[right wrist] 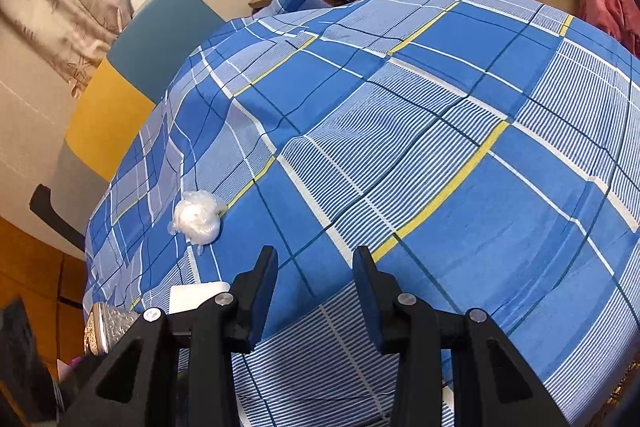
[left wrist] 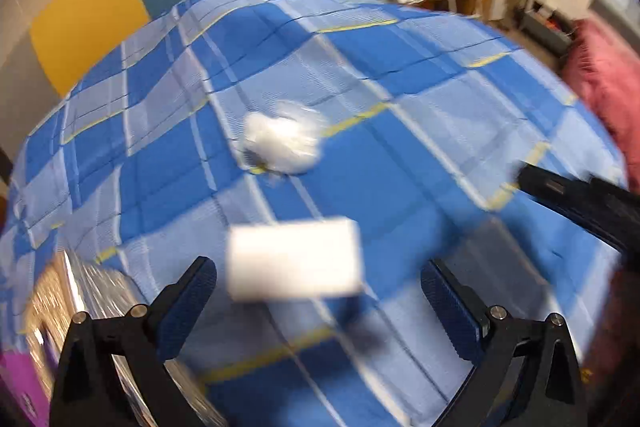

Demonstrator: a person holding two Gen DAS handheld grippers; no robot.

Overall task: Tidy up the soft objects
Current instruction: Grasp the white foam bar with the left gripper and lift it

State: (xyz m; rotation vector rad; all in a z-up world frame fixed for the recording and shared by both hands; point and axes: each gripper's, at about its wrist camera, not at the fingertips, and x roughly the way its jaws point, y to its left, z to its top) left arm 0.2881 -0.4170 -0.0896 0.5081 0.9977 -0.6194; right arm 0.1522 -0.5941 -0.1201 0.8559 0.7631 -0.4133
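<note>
From the left wrist, the left gripper (left wrist: 318, 301) stands wide with nothing pinched. A white block (left wrist: 294, 259), likely a sponge or foam pad, lies on the blue checked cloth (left wrist: 420, 131) just ahead of the gap between the fingers, blurred by motion. Farther on sits a white fluffy wad in clear film (left wrist: 284, 141), well apart from the block. The tip of the right gripper (left wrist: 576, 195) pokes in from the right edge. A shiny patterned box (left wrist: 96, 291) sits at the lower left.

From the right wrist, the right gripper (right wrist: 316, 291) is narrowed, its fingers a small way apart over bare cloth (right wrist: 440, 131) and holding nothing. The wad (right wrist: 198, 217) lies to the left ahead; a corner of the block (right wrist: 196, 297) shows beside the left finger, with the box (right wrist: 106, 327) just past it.

Both white things look light and squashy. The block should take a grip across its short sides and will compress; the film on the wad looks slippery, so a pinch through its middle seems safest.
</note>
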